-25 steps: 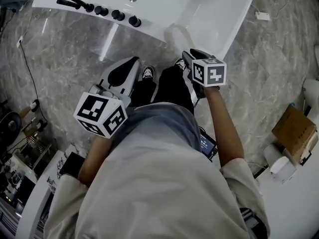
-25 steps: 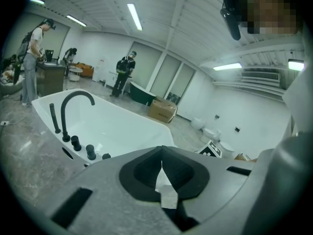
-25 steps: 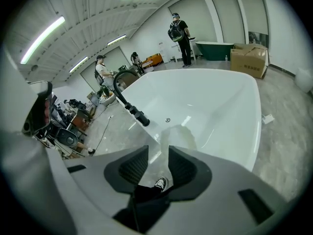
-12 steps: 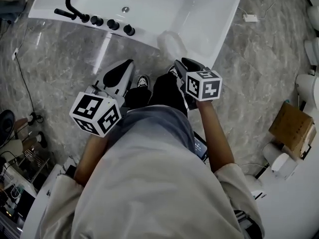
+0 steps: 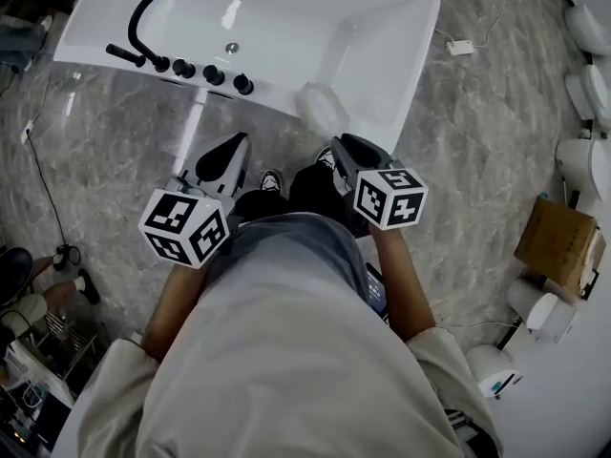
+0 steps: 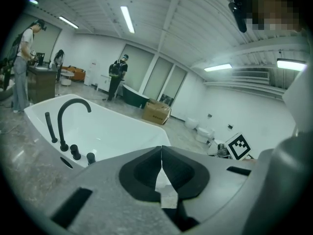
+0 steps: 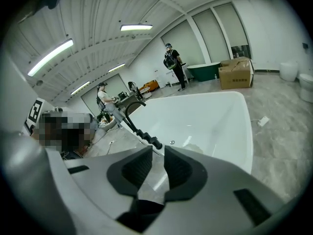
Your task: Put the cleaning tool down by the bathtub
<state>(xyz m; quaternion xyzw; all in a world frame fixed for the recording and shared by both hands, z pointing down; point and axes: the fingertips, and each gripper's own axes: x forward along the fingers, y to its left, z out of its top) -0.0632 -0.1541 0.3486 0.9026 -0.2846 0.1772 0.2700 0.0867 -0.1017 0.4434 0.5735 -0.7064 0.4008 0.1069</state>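
Just at the near rim of the white bathtub, right of the black knobs, the cleaning tool is seen as a pale, cloudy, rounded lump. Whether it lies on the rim or leans against the wall cannot be told. Nearer, the right gripper is held with its jaws parted; they have just been closing, with nothing between them. The left gripper is held with its jaws pressed together, empty.
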